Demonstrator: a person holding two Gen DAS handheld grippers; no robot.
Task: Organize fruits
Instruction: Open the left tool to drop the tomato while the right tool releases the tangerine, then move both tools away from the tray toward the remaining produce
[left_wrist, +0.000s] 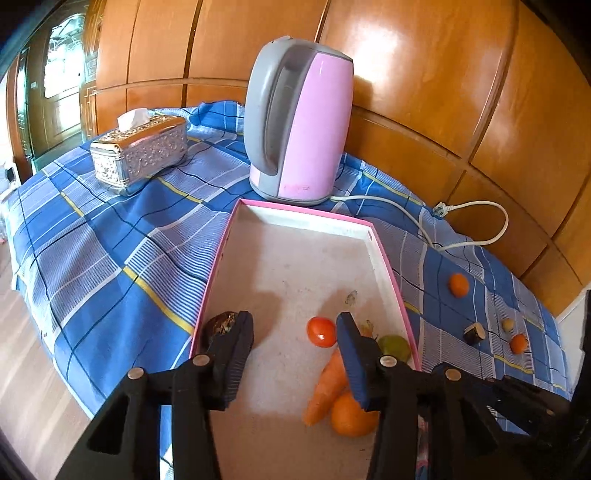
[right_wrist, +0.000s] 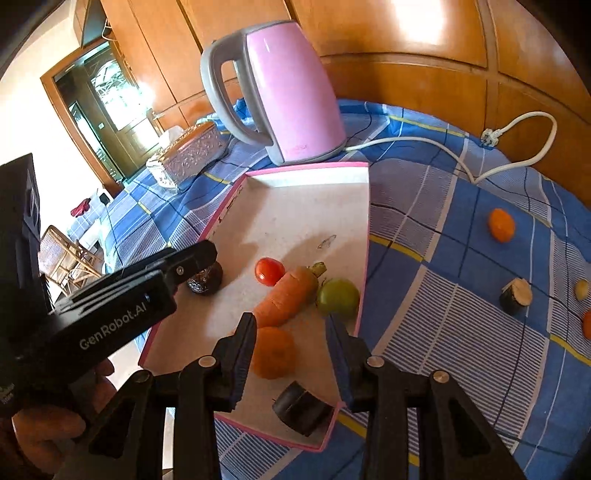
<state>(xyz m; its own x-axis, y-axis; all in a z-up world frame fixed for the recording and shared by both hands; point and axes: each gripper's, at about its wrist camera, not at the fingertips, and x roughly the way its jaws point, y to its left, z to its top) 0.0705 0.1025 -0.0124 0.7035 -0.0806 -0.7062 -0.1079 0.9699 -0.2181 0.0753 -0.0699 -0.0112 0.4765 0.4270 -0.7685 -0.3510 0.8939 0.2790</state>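
A white tray with a pink rim (left_wrist: 295, 258) lies on the blue checked cloth. In it are a red tomato (left_wrist: 320, 331), a carrot (left_wrist: 327, 387), a green fruit (left_wrist: 395, 347), an orange (left_wrist: 349, 415), a dark cut piece (right_wrist: 301, 410) and a dark round item (left_wrist: 221, 323). My left gripper (left_wrist: 293, 325) hangs open over the tray. The dark round item is just outside its left finger and the tomato by its right finger. My right gripper (right_wrist: 291, 325) is open over the tray's near end, with the orange (right_wrist: 273, 352) below its gap.
A pink kettle (left_wrist: 299, 122) stands behind the tray, its white cord (left_wrist: 480, 240) trailing right. A silver tissue box (left_wrist: 138, 153) sits far left. On the cloth to the right lie an orange fruit (right_wrist: 501, 224), a dark cut piece (right_wrist: 516, 296) and small bits.
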